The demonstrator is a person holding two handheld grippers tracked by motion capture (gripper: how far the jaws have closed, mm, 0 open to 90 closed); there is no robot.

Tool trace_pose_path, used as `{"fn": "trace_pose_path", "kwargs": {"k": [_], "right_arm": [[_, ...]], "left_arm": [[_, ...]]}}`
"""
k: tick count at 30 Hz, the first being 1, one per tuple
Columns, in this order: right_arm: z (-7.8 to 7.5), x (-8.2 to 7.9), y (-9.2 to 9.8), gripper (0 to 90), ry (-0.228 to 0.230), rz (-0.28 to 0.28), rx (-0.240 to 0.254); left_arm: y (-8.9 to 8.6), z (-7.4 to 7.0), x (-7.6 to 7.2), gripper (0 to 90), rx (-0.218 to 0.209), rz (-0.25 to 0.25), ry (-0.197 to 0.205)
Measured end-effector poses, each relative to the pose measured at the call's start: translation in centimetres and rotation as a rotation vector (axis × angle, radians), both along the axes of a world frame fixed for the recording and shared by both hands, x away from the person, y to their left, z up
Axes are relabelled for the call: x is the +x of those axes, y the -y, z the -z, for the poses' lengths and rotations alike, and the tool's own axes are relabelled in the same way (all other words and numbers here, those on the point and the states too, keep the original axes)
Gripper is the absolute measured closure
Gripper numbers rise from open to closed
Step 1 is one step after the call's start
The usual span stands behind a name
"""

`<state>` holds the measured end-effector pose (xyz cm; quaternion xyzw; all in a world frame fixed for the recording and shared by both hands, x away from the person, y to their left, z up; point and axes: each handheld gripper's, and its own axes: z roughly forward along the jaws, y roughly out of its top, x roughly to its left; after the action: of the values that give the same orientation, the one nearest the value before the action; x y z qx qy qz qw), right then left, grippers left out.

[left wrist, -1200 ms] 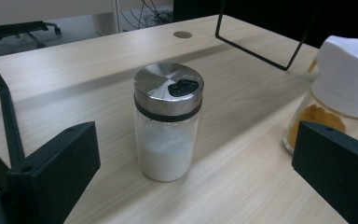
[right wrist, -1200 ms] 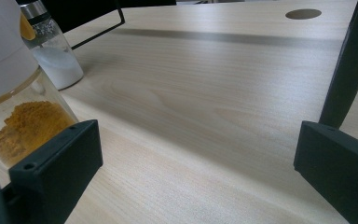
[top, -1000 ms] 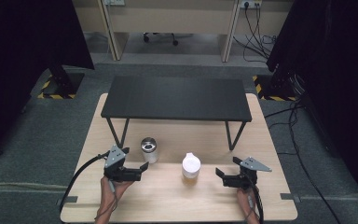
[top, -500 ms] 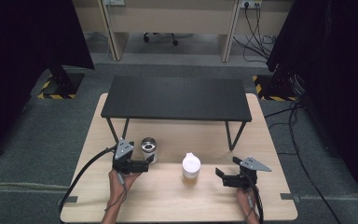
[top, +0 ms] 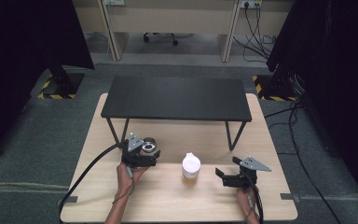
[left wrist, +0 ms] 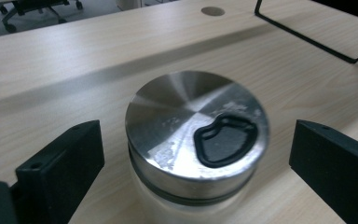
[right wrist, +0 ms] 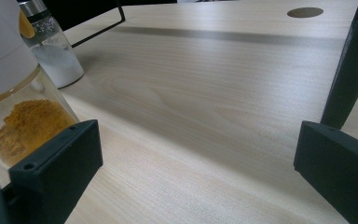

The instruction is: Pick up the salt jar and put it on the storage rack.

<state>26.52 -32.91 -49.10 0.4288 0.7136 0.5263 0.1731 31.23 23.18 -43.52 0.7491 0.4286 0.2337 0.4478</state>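
1. The jar (left wrist: 196, 140) has a round brushed-metal lid and stands at the table's (top: 177, 200) near left.
2. The left gripper (top: 145, 156) brackets it, jaws closing in, not touching.
3. The right gripper (top: 223, 176) gapes empty.

Two black tools — left tool (top: 150, 157), right tool (top: 220, 172) — grey three-cornered top plates, trailing black cables, bare forearms.

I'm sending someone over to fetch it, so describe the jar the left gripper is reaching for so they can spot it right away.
On the wooden table, look in front of the black shelf, by its left leg. There stands the metal-lidded jar, between the open jaws of the left gripper. Its flat brushed-steel lid sets it apart from the white-capped jar of orange powder to its right.
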Motion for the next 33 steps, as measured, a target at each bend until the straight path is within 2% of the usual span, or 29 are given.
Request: {"fn": "trace_pose_path", "kwargs": {"k": [8,11,16,18,24,33], "right_arm": [[0.0,0.0,0.0,1.2,-0.001,0.0,0.002],[0.0,0.0,0.0,1.2,-0.001,-0.001,0.001],[0.0,0.0,0.0,1.2,0.0,0.0,0.002],[0.0,0.0,0.0,1.2,-0.001,-0.001,0.002],[0.0,0.0,0.0,1.2,0.0,-0.001,0.001],[0.0,0.1,0.0,1.2,-0.001,-0.002,0.002]], "left_arm": [[0.3,0.7,0.6,5.7,0.028,-0.018,-0.014],[0.4,1.0,0.5,8.4,0.04,-0.017,-0.002],[0.3,1.4,0.7,13.1,0.033,-0.017,-0.004],[0.3,1.6,0.7,17.5,0.036,-0.01,0.003],[0.1,2.5,0.3,30.3,0.004,0.012,0.035],[0.1,2.6,0.3,31.0,0.001,0.01,0.039]]}}
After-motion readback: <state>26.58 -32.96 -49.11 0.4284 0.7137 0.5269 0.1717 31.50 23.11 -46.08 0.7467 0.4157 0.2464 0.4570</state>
